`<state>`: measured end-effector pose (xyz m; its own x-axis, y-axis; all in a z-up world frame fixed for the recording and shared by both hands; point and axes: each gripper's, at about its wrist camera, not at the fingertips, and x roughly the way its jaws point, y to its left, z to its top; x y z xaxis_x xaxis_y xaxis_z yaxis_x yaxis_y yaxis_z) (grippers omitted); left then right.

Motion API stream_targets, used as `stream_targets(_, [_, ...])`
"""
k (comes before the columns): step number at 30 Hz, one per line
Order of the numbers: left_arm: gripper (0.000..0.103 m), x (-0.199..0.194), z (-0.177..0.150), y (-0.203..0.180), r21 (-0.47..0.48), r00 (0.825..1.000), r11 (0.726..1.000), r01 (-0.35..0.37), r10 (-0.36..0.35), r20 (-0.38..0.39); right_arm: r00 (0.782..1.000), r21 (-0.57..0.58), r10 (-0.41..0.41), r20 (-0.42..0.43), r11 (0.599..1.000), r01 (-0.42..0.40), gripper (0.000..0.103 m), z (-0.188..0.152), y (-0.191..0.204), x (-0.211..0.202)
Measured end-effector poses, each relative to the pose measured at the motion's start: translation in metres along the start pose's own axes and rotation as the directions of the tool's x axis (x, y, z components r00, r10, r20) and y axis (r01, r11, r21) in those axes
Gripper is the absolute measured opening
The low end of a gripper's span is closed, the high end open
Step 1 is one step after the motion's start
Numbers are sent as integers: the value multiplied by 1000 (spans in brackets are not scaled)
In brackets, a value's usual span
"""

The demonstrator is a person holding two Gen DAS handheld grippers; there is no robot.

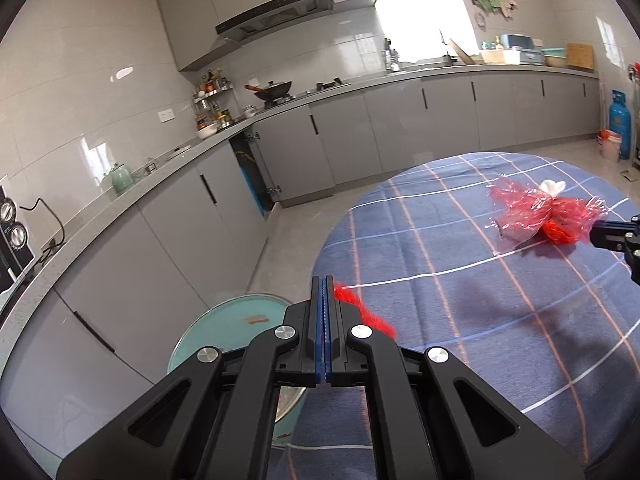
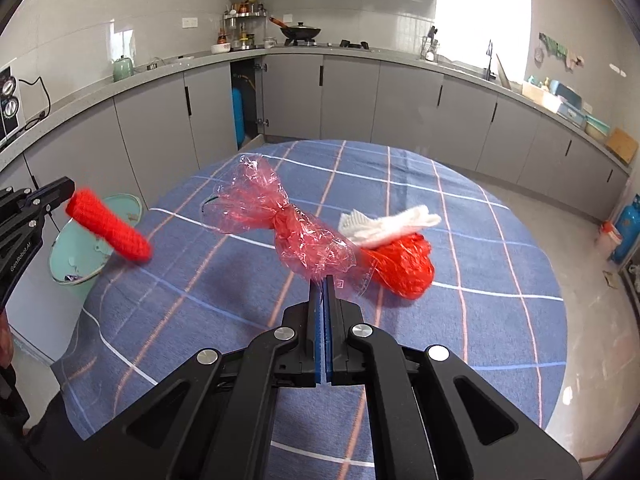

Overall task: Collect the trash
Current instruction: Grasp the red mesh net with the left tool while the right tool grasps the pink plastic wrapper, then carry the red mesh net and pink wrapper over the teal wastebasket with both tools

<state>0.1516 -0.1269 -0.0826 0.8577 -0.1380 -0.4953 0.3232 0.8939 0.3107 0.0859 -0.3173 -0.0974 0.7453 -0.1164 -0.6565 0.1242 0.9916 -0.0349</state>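
My left gripper [image 1: 324, 280] is shut on a red knitted tube [image 1: 366, 312], held in the air over the table's left edge; the tube shows blurred in the right wrist view [image 2: 110, 230]. My right gripper [image 2: 323, 280] is shut on a crumpled red cellophane wrapper [image 2: 296, 232], lifted a little above the blue checked tablecloth [image 2: 460, 320]. A red mesh ball [image 2: 404, 266] and a white tissue [image 2: 384, 222] lie just behind the wrapper. A mint-green trash bin [image 2: 80, 248] stands on the floor left of the table and shows in the left wrist view [image 1: 236, 320].
Grey kitchen cabinets and a counter [image 2: 360, 80] curve round the room behind the table. A cabinet door [image 1: 252, 176] stands open. A blue gas cylinder [image 1: 619, 124] and a small bucket stand on the floor at the far right.
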Motion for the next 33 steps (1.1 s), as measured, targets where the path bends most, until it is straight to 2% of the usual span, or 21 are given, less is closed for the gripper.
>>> stream_targets(10, [0, -9, 1, 22, -34, 1000, 999, -20, 20, 19, 1000, -19, 25, 11, 1000, -25, 2, 7, 20, 3])
stream_targets(13, [1, -1, -4, 22, -22, 1000, 1000, -8, 8, -10, 1000, -22, 26, 7, 999, -26, 2, 6, 22, 6])
stream_targets(16, [14, 12, -16, 29, -43, 997, 999, -12, 9, -75, 1000, -22, 30, 10, 999, -29, 2, 4, 23, 5])
stream_targets(18, [31, 18, -23, 37, -51, 994, 998, -25, 19, -105, 999, -27, 34, 3, 999, -34, 2, 3, 25, 8])
stream_targets(19, [52, 19, -26, 41, -52, 993, 998, -33, 27, -116, 999, -29, 34, -1, 999, -34, 2, 2, 25, 9])
stream_targets(20, [63, 18, -29, 44, -57, 992, 997, -44, 37, -119, 999, -31, 35, -4, 999, -35, 2, 1, 26, 10])
stream_targets(24, [65, 13, -44, 50, -57, 988, 997, -60, 51, -146, 999, -61, 31, -15, 998, -32, 2, -9, 34, 7])
stream_targets(29, [68, 15, -66, 46, -71, 977, 997, -39, 23, -211, 999, -99, 29, -45, 995, -33, 2, -33, 44, 3])
stream_targets(33, [69, 20, -76, 41, -72, 972, 997, -32, 14, -233, 998, -114, 21, -63, 993, -28, 2, -50, 50, 1])
